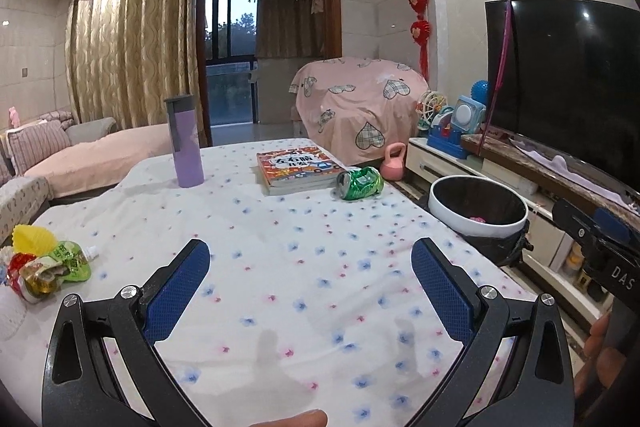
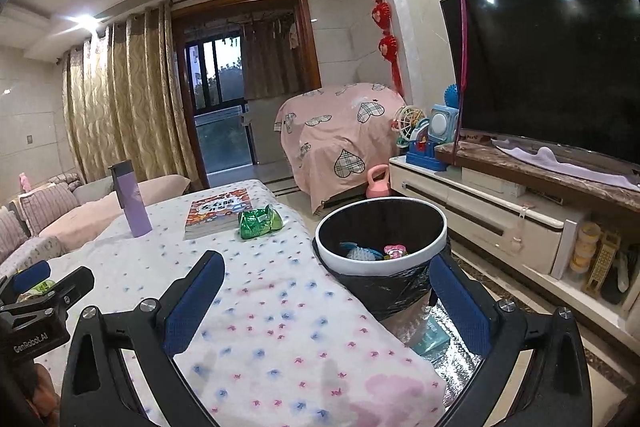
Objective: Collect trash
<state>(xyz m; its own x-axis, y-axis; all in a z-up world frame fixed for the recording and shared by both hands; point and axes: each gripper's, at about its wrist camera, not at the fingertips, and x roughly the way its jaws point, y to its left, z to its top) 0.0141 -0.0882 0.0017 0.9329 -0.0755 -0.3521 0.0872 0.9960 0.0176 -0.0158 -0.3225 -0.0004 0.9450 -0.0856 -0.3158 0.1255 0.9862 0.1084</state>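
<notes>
**Both tools held wide over the worktop, trash lying ahead**

The left tool (image 1: 310, 277) is being held with its blue pads spread wide and nothing between them, above the flower-printed worktop (image 1: 280, 247). A crushed green can (image 1: 359, 183) is lying well ahead of it and slightly to its right, just beside a book (image 1: 298, 167). A pile of wrappers (image 1: 44, 263) is lying off to its left. The right tool (image 2: 326, 301) is likewise being held wide and empty, over the worktop's edge. The trash bin (image 2: 380, 247) is standing just ahead of its right finger, with scraps lying inside. A purple bottle (image 2: 132, 203) is standing upright far ahead to the left.
</notes>
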